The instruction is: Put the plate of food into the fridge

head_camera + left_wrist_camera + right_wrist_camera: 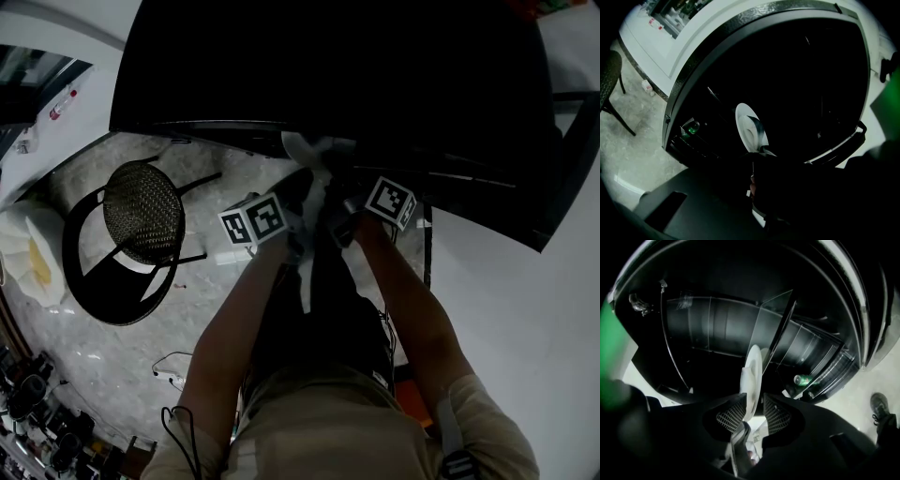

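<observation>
A white plate (753, 373) is held up at the dark open fridge (356, 75). In the right gripper view its rim sits between the two mesh pads (729, 417), and my right gripper (752, 416) is shut on it. In the left gripper view the plate (750, 126) rises out of very dark jaws, where my left gripper (761, 157) holds its near rim. From the head view both grippers, left (298, 195) and right (343, 195), meet at the fridge's lower edge with the plate (314, 155) between them. Food on the plate cannot be made out.
A glass shelf (780, 329) stands just beyond the plate inside the fridge. A green can (803, 379) lies in the door rack. A round wicker chair (141, 211) stands on the marble floor at left, and a power strip (169, 375) lies by the person's feet.
</observation>
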The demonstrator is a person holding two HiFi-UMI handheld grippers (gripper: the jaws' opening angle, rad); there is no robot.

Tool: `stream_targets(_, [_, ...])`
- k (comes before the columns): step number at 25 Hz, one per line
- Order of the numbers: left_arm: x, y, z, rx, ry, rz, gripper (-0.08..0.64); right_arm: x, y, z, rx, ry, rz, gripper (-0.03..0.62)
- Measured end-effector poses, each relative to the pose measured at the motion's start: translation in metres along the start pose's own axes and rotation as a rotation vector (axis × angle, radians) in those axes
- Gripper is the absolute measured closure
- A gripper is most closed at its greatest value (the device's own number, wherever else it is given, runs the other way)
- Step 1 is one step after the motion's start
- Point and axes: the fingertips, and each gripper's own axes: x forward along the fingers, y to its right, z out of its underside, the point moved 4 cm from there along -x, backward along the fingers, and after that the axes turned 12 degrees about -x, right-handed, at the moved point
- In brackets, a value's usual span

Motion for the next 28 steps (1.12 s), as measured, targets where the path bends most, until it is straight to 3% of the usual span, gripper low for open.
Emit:
stream_targets(5, [0.001,-0.001,-0.004,-0.001,0.005,0.0,0.548,-0.002,-0.004,0.008,-0.036,-0.055,-0.026,0.471])
stream_targets(28, [0.009,0.001,-0.015,0.012,-0.014,0.006,0.548,-0.009,-0.003,0.01,-0.087,-0.059,0.037,0.501])
